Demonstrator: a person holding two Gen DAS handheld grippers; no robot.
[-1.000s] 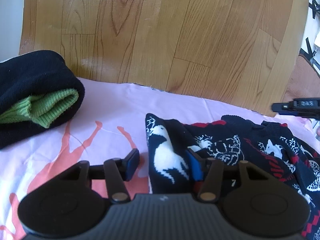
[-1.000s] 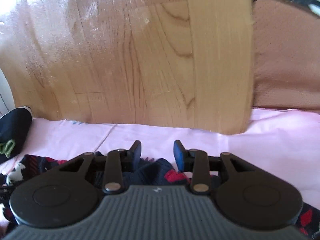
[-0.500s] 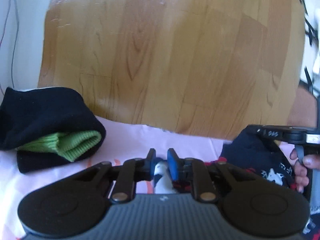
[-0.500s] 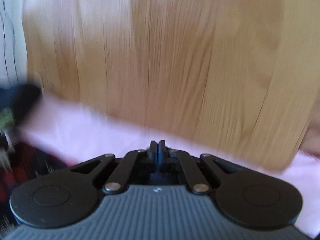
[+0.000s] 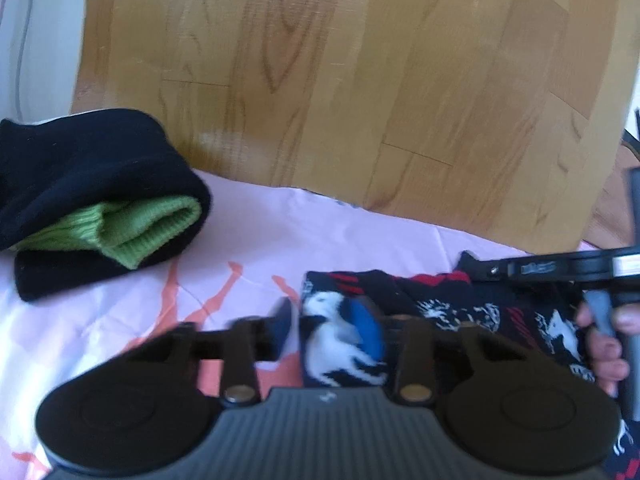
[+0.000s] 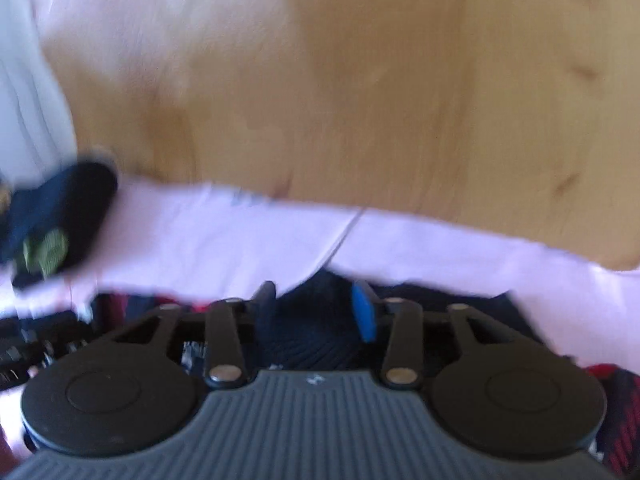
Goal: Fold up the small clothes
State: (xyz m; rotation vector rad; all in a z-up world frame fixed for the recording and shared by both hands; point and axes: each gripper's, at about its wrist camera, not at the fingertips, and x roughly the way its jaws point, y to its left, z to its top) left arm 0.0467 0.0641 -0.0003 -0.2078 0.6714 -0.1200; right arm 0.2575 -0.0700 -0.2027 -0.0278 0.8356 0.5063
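The left gripper is sitting low over the pink cloth with its jaws spread wide and gripping nothing; the folded left edge of the patterned sweater, dark knit with white animal figures and red marks, is lying in the gap between its blue pads. The right gripper is likewise standing wide apart, its jaws straddling a dark ribbed part of the same garment without pinching it, though blur is making the exact contact hard to judge. In the left wrist view the right tool is showing side-on at the sweater's far end, with the person's hand wrapping its trigger. The sweater is lying flat on the cloth as a compact, squared-off bundle, so at least one fold is looking finished; whether another fold is wanted is not clear. Further off, on the cloth's left side, a dark garment with a green ribbed lining is resting already folded, well apart from the sweater. Beyond the cloth, wood-pattern flooring is filling the background.
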